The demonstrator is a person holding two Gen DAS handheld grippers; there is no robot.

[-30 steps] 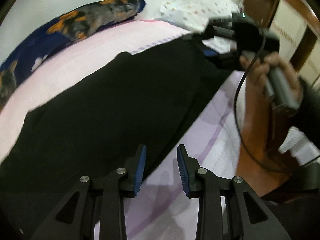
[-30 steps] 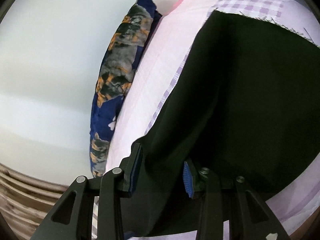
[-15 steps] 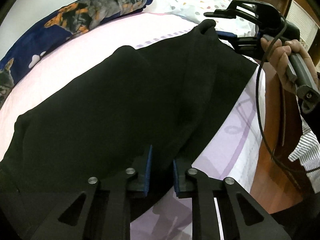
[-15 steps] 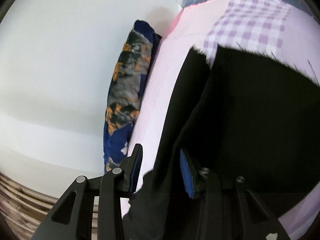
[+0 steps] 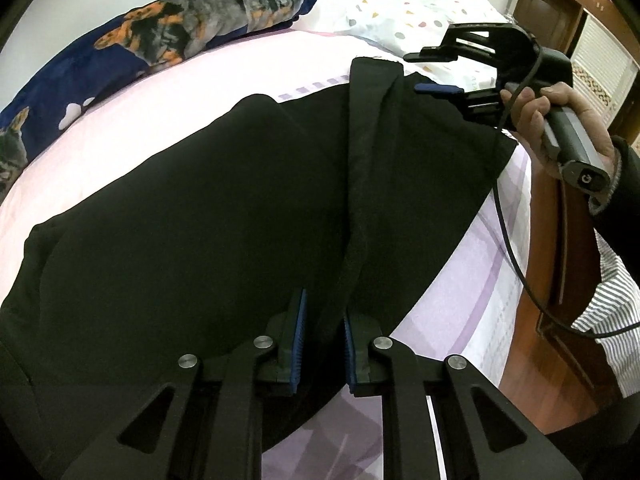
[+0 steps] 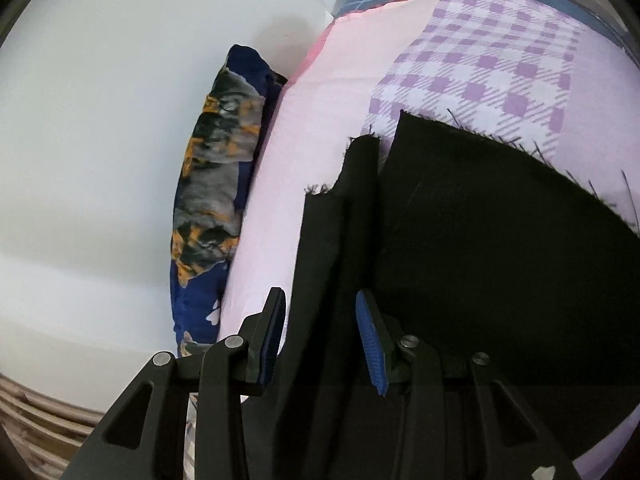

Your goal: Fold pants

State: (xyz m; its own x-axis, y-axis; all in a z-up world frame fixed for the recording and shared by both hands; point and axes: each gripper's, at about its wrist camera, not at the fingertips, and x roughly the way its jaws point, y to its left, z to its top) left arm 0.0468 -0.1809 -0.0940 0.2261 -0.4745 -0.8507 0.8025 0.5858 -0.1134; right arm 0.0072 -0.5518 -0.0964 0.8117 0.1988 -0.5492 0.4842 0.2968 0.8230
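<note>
Pink bed [image 5: 208, 76]: pants [image 5: 200, 208] fold now stretched between both grippers.

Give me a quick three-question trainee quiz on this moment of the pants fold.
1. True or false: the left tool has a ridge of the black pants between its blue pads.
2. Which item lies along the far edge of the bed, against the wall? A) the dog-print blanket B) a laundry basket C) a stack of towels
3. Fill in: the raw, fraying hems of the pants lie on the ____ patch of the bed sheet.

Key:
1. True.
2. A.
3. Purple checked. The right tool straddles a fold of the same pants near those hems.
</note>
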